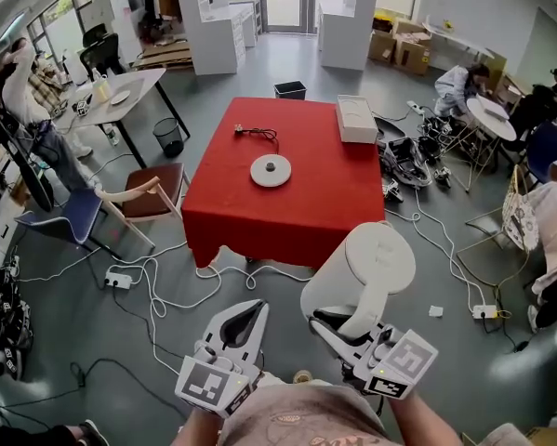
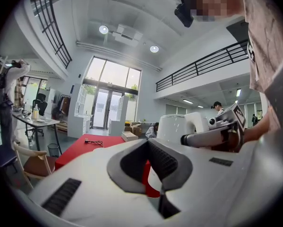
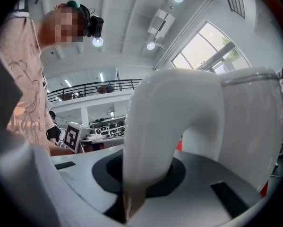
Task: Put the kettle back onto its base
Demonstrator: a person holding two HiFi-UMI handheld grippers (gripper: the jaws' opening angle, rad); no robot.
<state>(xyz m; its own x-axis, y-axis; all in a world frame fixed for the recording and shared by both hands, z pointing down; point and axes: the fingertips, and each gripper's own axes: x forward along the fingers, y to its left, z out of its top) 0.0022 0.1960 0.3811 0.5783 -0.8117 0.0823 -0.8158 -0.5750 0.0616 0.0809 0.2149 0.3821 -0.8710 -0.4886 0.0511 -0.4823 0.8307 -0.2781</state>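
The right gripper [image 1: 345, 331] pinches the white handle of the kettle [image 1: 364, 266]. In the right gripper view the handle arches up out of the dark pads and fills the middle of the frame, with the kettle's body to its right. That view shows the grip closely but nothing of the table.

The left gripper [image 1: 257, 312] has its jaws pressed together with nothing between them. The left gripper view looks along the two ridged pads, which meet in a point. Past them it also shows the kettle and the right gripper from the side, both held level in the air.

Only the head view shows the layout. Both grippers sit at the bottom of the frame, the left one just beside the kettle without touching it. The kettle hangs over the grey floor in front of the near right corner of a table [image 1: 259, 214] draped in red cloth. The round white base [image 1: 271, 170] lies flat near the middle of that cloth, well apart from the kettle. Its black cord [image 1: 258, 135] curls on the cloth behind it. A white box [image 1: 356, 119] lies at the table's far right edge.

White cables [image 1: 180, 286] trail over the floor by the table's near edge. A wooden chair [image 1: 148, 198] stands at the table's left side.
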